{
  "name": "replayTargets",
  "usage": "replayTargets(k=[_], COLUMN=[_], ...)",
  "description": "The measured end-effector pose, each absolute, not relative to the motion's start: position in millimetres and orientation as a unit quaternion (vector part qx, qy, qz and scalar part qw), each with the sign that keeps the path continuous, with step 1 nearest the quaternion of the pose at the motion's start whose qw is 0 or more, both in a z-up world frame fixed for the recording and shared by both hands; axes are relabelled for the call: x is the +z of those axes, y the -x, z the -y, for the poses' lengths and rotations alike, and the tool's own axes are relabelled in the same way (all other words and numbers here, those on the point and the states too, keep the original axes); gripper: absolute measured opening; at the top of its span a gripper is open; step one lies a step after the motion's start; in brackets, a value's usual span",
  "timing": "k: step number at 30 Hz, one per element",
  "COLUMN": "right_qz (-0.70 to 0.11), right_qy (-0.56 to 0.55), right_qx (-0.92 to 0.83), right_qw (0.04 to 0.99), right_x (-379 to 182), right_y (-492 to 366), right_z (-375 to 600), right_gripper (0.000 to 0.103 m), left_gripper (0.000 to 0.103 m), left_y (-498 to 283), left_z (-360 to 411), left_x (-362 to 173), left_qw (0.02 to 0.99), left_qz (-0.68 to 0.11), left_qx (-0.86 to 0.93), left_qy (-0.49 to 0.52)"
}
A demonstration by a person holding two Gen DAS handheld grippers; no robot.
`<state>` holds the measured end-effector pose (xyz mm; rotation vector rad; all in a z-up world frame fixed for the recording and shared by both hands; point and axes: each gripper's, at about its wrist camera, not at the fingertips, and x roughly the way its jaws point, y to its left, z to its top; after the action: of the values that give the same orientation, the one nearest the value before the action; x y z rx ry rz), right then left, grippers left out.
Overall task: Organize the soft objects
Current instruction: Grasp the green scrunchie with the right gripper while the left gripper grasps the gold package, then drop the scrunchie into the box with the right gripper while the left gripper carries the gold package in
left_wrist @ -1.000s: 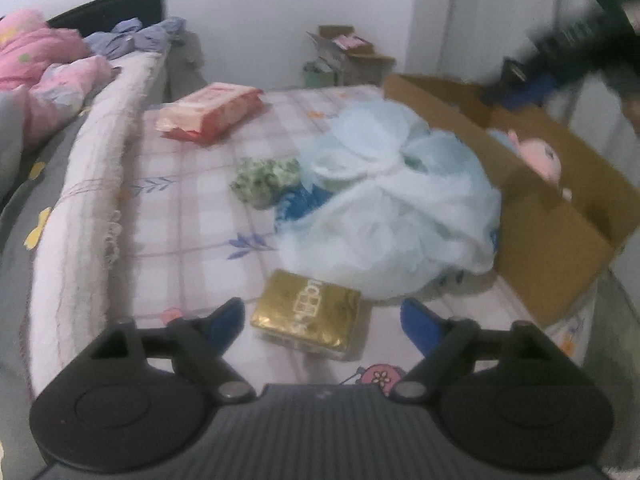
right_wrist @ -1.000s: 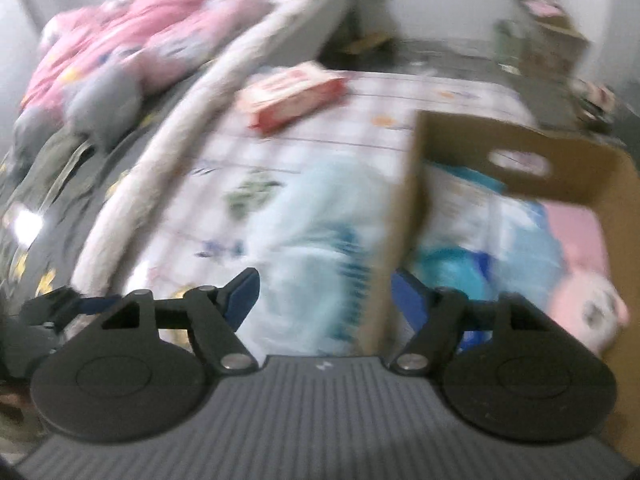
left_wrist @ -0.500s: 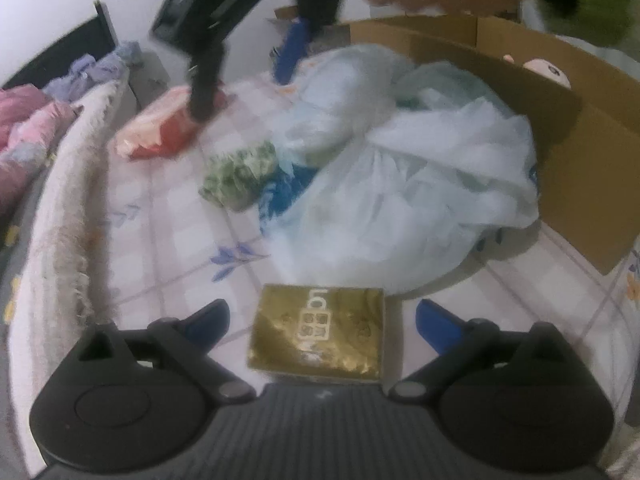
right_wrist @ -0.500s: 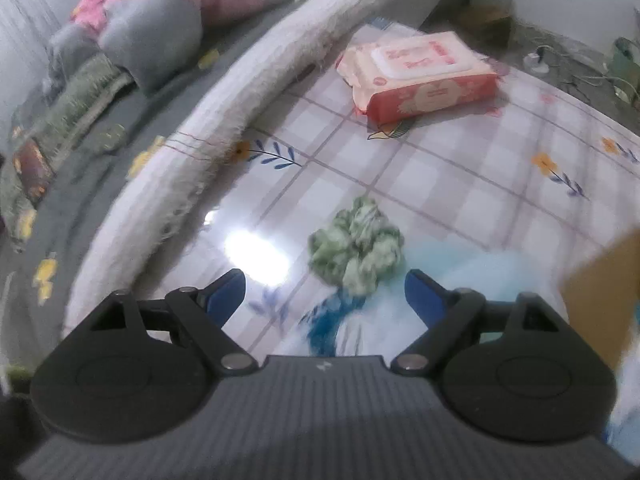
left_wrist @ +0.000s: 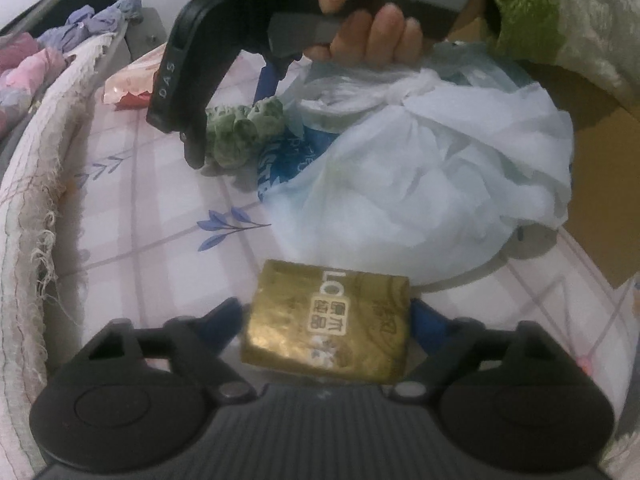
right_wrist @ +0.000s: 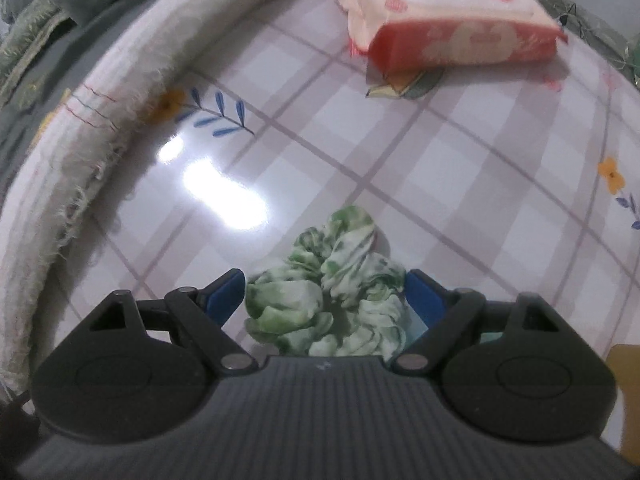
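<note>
The left gripper (left_wrist: 326, 316) has its jaws spread, and they have just been closing a little; a gold packet (left_wrist: 328, 320) lies between its blue pads, which stand at the packet's two sides (I cannot tell if they touch it). On the packet I read "LO" and some Chinese characters. Beyond it lies a white plastic bag (left_wrist: 420, 176) with blue print, then a cardboard box (left_wrist: 600, 184) to the right.

The right gripper (right_wrist: 325, 294) stands wide over a green-and-white scrunchie (right_wrist: 332, 292), which lies between its pads; its side bears the letters "DAS". Farther ahead lies a pink wipes pack (right_wrist: 444, 20), its writing too blurred to read.
</note>
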<state>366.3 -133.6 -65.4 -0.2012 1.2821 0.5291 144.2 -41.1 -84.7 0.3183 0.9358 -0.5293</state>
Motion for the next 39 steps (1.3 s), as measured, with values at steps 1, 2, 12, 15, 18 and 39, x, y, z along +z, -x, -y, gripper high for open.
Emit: replayTargets(k=[1,2,12,15,18,39], right_qz=[-0.585,-0.583,-0.566,-0.549,-0.521,-0.386], right_qy=[0.099,0.107,0.111,0.081,0.043,-0.142], right_qx=[0.244,0.244,0.218,0.223,0.234,0.153], right_qw=[0.767,0.767,0.787,0.802,0.82,0.899], right_x=[-66,-66,-54,-38,-10,122], right_y=[-365,-364,-357,-353,-345,-164], right_z=[132,129,129,137,149,342], right_gripper=[0.087,0.083,0.034,0.032,0.032,0.032], left_gripper=[0.084,0.079,0.075,0.075,0.074,0.074], left_y=[-144,-145,-141,-137,-134,-85], left_z=[40,39,29,24,20,17], left_x=[-84,-84,-79,-74,-66,9], left_qw=[0.848,0.849,0.859,0.864,0.871,0.913], left_qz=[-0.442,-0.44,-0.437,-0.431,-0.424,-0.339], left_qx=[-0.251,-0.251,-0.235,-0.227,-0.219,-0.206], left_qy=[-0.15,-0.149,-0.128,-0.125,-0.12,-0.092])
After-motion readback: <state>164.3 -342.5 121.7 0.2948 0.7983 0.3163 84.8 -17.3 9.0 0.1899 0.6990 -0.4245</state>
